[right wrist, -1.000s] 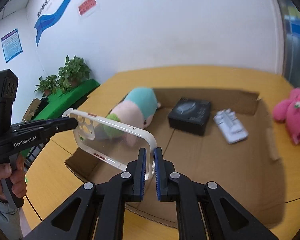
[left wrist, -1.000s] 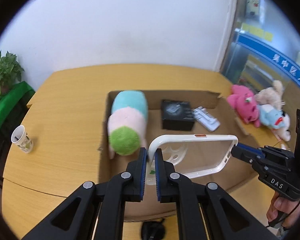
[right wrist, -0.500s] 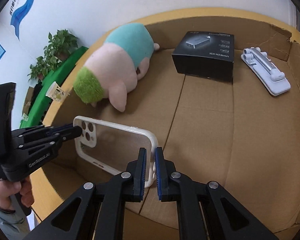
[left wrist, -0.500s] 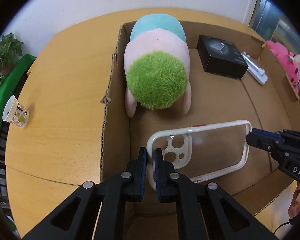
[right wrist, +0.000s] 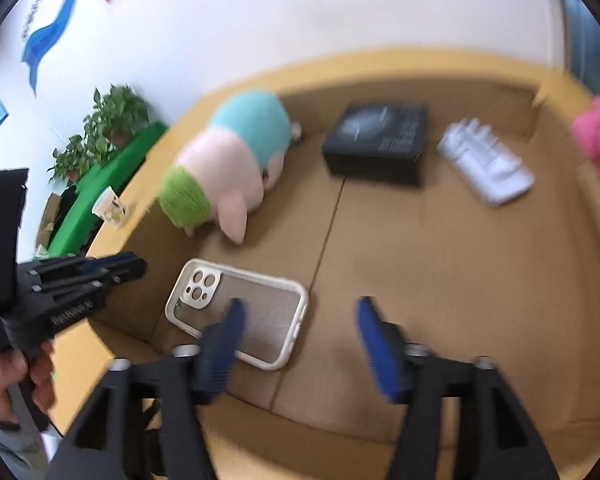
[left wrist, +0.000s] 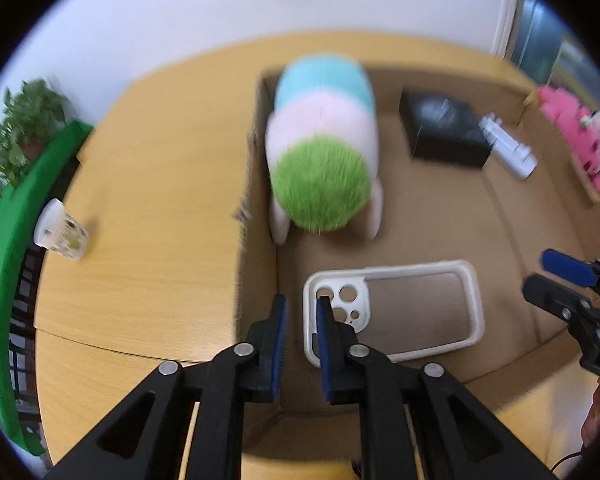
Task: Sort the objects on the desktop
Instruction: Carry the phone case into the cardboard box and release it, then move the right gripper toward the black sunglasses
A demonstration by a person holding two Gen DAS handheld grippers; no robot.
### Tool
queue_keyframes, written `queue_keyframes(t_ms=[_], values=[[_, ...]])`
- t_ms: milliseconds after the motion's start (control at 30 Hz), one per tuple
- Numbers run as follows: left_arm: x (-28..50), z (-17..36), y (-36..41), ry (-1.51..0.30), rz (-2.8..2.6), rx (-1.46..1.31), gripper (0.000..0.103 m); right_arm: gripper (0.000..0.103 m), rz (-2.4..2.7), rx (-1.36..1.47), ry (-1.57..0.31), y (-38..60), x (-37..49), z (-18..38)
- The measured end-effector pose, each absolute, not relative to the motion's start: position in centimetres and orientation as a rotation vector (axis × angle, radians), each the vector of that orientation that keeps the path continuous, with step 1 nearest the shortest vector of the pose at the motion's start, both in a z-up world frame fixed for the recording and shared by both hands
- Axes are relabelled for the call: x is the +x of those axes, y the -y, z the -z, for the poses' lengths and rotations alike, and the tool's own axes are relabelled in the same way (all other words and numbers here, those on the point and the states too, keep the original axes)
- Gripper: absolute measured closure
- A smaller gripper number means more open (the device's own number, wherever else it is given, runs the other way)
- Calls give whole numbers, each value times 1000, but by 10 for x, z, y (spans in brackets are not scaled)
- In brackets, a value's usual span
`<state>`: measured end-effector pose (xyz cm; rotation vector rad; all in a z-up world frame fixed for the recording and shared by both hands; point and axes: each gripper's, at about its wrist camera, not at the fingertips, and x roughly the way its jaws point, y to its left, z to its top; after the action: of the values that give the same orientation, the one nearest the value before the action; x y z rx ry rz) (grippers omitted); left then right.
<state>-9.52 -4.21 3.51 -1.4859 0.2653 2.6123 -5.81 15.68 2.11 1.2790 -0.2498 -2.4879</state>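
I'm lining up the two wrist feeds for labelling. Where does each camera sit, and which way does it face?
Left wrist: on the left gripper, looking down into the cardboard box at the phone case; the right gripper shows at the right edge.
Right wrist: on the right gripper, jaws opening, facing the same box; the left gripper and a hand show at left.
Shared: phone case, plush toy, black box.

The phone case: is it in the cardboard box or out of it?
In. The phone case lies flat on the floor of the cardboard box, near the plush toy, and neither pair of tongs grips it.
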Motion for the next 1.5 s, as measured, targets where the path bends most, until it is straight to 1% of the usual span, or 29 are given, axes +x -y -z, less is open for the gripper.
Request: queue_keyframes(t_ms=[33, 67, 100, 133, 167, 267, 367, 733, 1000, 1267, 1500], values=[[-86, -45, 43, -257, -2642, -1426, 77, 25, 2552, 1224, 218, -162, -41, -34], [-72, -58, 43, -243, -2684, -1349, 63, 21, 2595, 1186, 196, -166, -29, -43], [-58, -69, 44, -226, -2723, -1273, 54, 17, 2636, 1151, 169, -170, -19, -51], [-44, -79, 43, -211, -2756, -1198, 35, 13, 2680, 1112, 137, -172, -5, -59], [-29, -89, 40, -196, -2786, -1112, 27, 10, 2721, 1074, 107, -175, 8, -66], [9, -107, 26, -181, -2813, -915, 25, 9, 2796, 1029, 76, -186, 30, -79], [29, -111, 9, -192, -2800, -852, 25, 9, 2844, 1024, 48, -196, 45, -86], [48, -103, -10, -122, -2723, -876, 25, 9, 2872, 1010, 38, -207, 69, -89], [55, -102, -7, -115, -2730, -879, 25, 9, 2866, 1016, 42, -204, 73, -87], [57, -93, -5, -69, -2716, -908, 25, 9, 2862, 1030, 15, -199, 79, -84], [64, -80, 15, -47, -2713, -959, 25, 9, 2829, 1051, 22, -194, 80, -76]])
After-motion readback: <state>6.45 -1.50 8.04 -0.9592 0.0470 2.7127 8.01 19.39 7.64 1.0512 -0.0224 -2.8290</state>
